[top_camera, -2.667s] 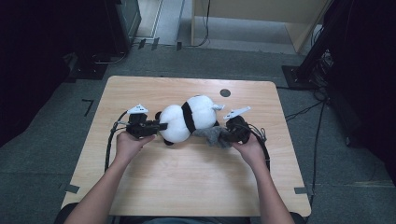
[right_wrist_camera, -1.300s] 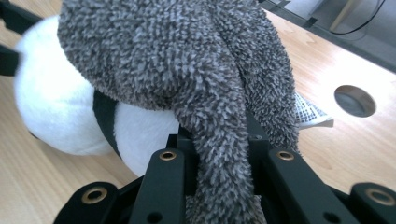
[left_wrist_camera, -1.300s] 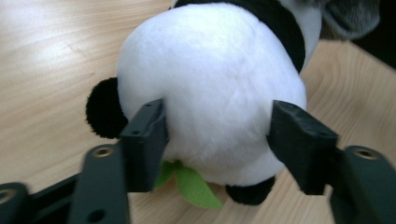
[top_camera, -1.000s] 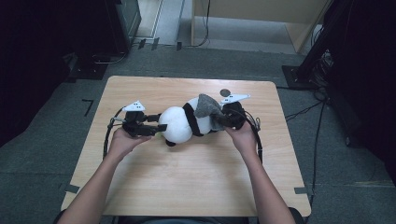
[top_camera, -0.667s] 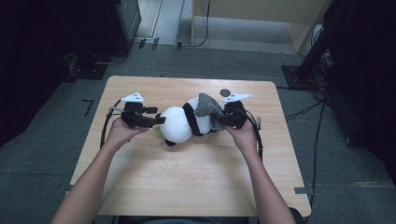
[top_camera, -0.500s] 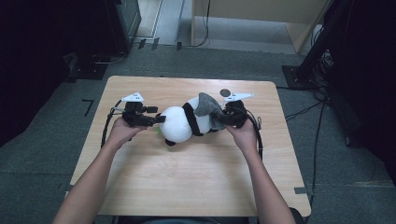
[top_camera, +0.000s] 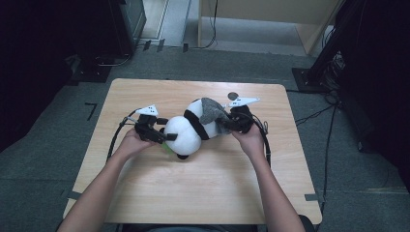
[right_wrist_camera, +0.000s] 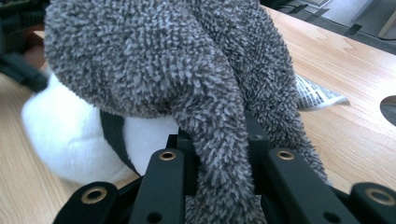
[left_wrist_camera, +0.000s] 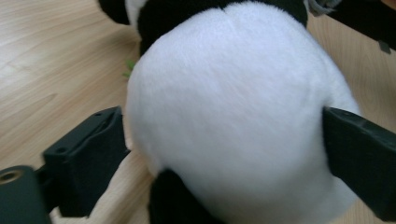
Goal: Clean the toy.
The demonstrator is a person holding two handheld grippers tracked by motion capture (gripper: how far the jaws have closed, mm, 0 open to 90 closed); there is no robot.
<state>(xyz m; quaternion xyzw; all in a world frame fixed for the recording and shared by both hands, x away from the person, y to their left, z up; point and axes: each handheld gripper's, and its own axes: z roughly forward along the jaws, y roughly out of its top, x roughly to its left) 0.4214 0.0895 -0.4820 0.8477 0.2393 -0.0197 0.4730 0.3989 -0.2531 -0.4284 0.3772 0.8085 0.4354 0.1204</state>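
Observation:
A black-and-white panda plush point(top_camera: 186, 133) lies on its side in the middle of the wooden table point(top_camera: 193, 193). My left gripper point(top_camera: 163, 130) has its jaws pressed against both sides of the plush's round white end point(left_wrist_camera: 233, 107). A shaggy grey cloth point(top_camera: 211, 110) is draped over the plush's upper right part. My right gripper point(top_camera: 228, 123) is shut on that cloth point(right_wrist_camera: 163, 60), which is bunched between its jaws point(right_wrist_camera: 215, 154). The white body of the plush point(right_wrist_camera: 60, 135) shows beneath the cloth.
A small green bit point(top_camera: 168, 146) pokes out under the plush. A printed tag point(right_wrist_camera: 317, 95) lies beside the cloth. There is a round hole point(top_camera: 233, 95) in the table behind the right gripper. Cables trail from both grippers, and dark furniture stands around the table.
The right gripper raised the grey cloth from the table beside the plush up onto it. The left gripper drew back, then came in again around the plush's white end.

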